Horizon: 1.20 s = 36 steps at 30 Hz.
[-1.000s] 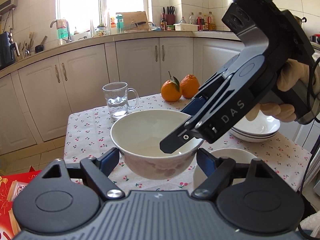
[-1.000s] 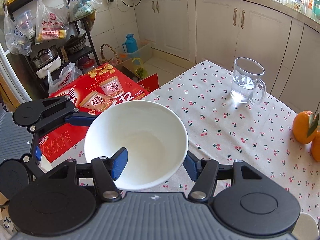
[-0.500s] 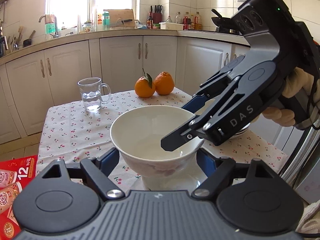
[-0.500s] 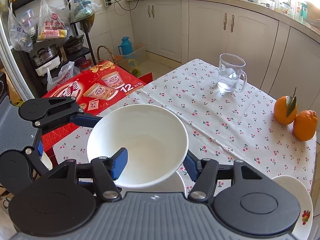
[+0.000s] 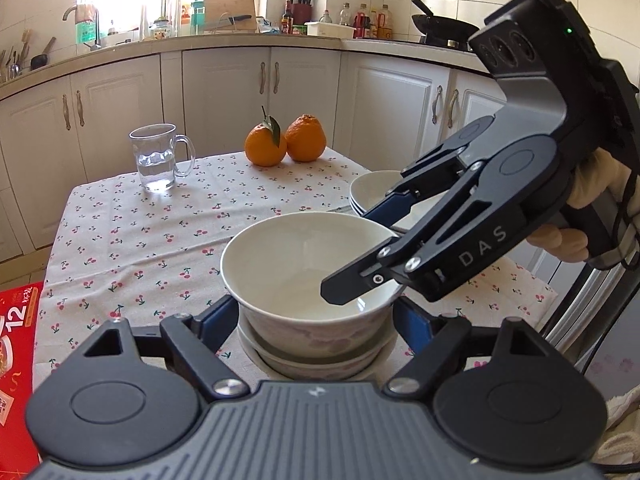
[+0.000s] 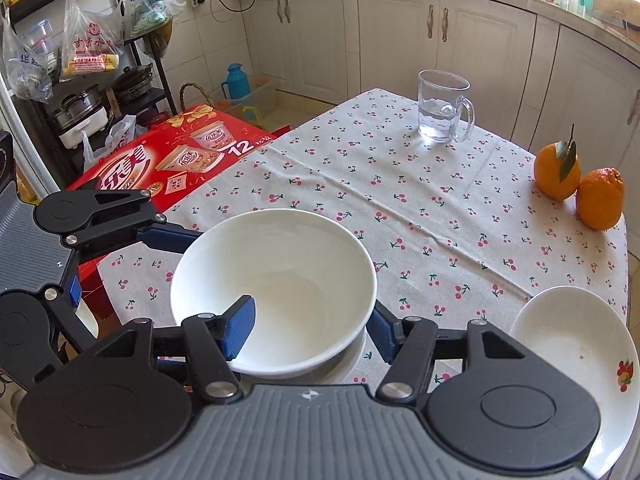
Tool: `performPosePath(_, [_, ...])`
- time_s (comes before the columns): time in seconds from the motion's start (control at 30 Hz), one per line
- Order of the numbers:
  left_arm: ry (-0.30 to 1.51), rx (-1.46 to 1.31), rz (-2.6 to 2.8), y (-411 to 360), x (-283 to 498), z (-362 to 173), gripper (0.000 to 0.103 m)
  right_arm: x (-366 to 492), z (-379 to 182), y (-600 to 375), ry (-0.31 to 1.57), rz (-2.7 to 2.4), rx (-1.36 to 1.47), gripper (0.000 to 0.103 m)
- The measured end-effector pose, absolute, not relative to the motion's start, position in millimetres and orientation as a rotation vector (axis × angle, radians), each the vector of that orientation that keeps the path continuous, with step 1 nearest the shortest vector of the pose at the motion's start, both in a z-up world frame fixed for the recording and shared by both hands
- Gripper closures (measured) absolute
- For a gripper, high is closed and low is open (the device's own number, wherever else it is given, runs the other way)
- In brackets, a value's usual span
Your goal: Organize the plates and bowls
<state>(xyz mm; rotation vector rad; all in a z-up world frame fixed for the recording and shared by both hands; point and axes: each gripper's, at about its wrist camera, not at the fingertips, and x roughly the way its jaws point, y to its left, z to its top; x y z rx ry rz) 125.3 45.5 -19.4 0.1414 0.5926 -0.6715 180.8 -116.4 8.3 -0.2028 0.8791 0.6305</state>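
A white bowl sits nested in a second bowl near the table's front edge. My left gripper has a finger on each outer side of the upper bowl and is shut on it. My right gripper grips the same bowl at its rim, one blue pad inside and one outside. The right gripper also shows in the left wrist view. A stack of white plates lies to the right; its top plate shows in the right wrist view.
A glass mug of water and two oranges stand at the far side of the cherry-print tablecloth. A red box lies on the floor left of the table. Kitchen cabinets stand behind.
Both grippers carried the bowl down and set it into the second bowl. The view has swung so the mug and oranges sit further left.
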Motion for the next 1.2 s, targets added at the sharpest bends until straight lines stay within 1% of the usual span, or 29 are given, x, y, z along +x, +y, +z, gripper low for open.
performPosePath(0.47, [0.613,0.123,-0.685,49,127,-24,0.018,177,3,-111,0.871,0.622,-0.248,0.036])
performPosePath(0.6, [0.619,0.119,-0.700,50,128,-25,0.016,176,1,-110,0.870,0.625,-0.255,0.031])
performPosePath(0.67, [0.607,0.129,-0.698,51,126,-24,0.010,175,0,-111,0.866,0.622,-0.248,0.022])
performPosePath(0.73, [0.597,0.131,-0.708,54,124,-22,0.008,172,2,-112,0.850,0.612,-0.250,0.011])
performPosePath(0.8, [0.602,0.137,-0.729,58,122,-20,0.008,169,5,-115,0.835,0.610,-0.248,0.007])
performPosePath(0.93, [0.631,0.196,-0.774,61,118,-21,0.007,156,12,-124,0.795,0.616,-0.241,0.004])
performPosePath(1.0, [0.651,0.239,-0.792,62,117,-23,0.007,148,15,-130,0.783,0.633,-0.236,0.000])
performPosePath(1.2, [0.694,0.341,-0.827,62,123,-35,0.007,125,1,-131,0.801,0.646,-0.324,0.000])
